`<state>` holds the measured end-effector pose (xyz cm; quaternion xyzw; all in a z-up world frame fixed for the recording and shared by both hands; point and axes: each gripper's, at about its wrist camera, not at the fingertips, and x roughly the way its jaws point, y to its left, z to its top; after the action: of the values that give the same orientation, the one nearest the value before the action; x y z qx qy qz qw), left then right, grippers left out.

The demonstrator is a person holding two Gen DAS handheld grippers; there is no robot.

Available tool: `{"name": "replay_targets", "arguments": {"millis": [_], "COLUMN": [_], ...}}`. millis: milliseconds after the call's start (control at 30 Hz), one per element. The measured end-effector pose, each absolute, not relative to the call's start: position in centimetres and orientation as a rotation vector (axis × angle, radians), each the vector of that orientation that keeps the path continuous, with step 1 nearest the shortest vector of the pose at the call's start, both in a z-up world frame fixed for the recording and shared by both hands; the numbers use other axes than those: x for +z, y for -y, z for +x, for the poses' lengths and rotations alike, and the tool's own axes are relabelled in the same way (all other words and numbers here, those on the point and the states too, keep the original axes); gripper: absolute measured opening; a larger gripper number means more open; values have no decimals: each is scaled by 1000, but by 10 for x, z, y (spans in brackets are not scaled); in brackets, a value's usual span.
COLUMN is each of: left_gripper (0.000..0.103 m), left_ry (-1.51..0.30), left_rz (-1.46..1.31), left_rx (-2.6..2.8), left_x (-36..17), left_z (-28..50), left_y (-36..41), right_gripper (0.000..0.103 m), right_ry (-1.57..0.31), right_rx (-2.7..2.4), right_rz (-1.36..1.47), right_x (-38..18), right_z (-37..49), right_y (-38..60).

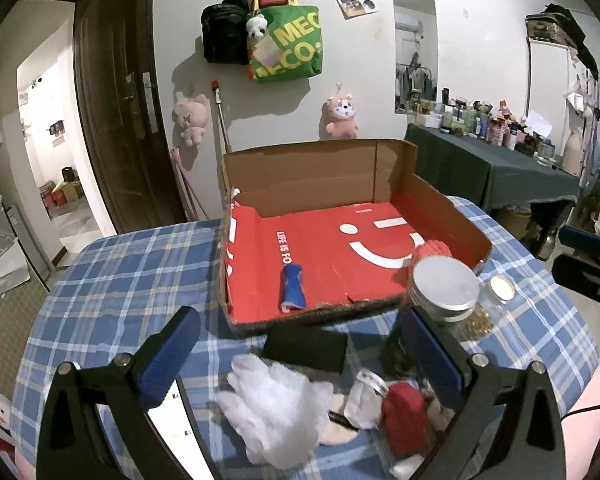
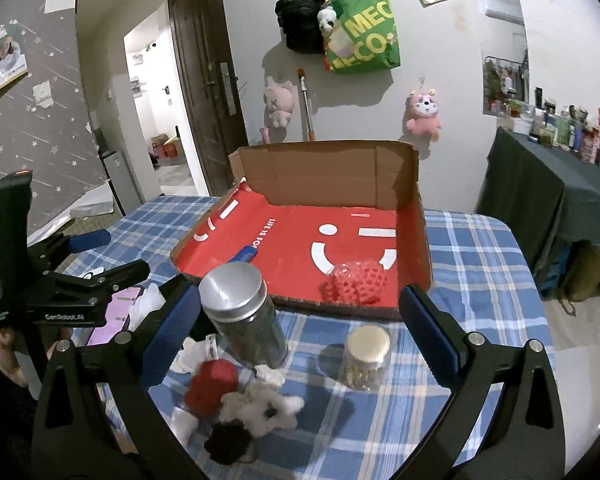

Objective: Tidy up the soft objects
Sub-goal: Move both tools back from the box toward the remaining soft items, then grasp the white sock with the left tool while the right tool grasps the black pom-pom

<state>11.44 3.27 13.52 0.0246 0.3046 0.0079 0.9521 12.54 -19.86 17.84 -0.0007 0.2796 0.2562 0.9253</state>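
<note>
A shallow cardboard box with a red inside (image 1: 380,184) (image 2: 414,208) stands on the checked table. In it lie a rolled blue cloth (image 1: 293,286) (image 2: 242,256) and a red mesh ball (image 2: 358,282) (image 1: 430,250). My left gripper (image 1: 300,344) is open and empty above a white fluffy puff (image 1: 274,408) and a red knitted toy (image 1: 404,416). My right gripper (image 2: 300,320) is open and empty above the red and white plush toy (image 2: 236,396). The left gripper also shows in the right wrist view (image 2: 100,256).
A tall jar with a metal lid (image 1: 444,284) (image 2: 240,312) and a small gold-lidded jar (image 1: 498,292) (image 2: 366,356) stand in front of the box. A black flat object (image 1: 306,346) lies by the box. A dresser with bottles (image 1: 500,152) stands at the right.
</note>
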Motion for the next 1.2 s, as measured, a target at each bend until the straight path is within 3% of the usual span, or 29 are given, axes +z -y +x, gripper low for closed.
{"name": "replay_targets", "arguments": {"millis": [600,767,833,900,1200], "left_gripper": [102,92,85,82,79], "left_ry": [-766,-814,-836,-848,-899], "left_rz": [-11,1,-2,-5,-22], "left_rx": [-75,-84,-93,-103,-139], "left_x": [71,52,44,40,18], "left_z": [64,55,52,50,45], "left_y": [-8,3,7,10,25], "right_gripper": [101,100,89,87,86], "right_ry": [-655,-688,-702,-722,-786], "right_rx": [524,523,514,513,514], "right_rz": [0,4,9,22,46], "right_x": [138,122,116,109,85], "right_z": [72,60,57,55,52], "right_y": [199,198,198,200,198]}}
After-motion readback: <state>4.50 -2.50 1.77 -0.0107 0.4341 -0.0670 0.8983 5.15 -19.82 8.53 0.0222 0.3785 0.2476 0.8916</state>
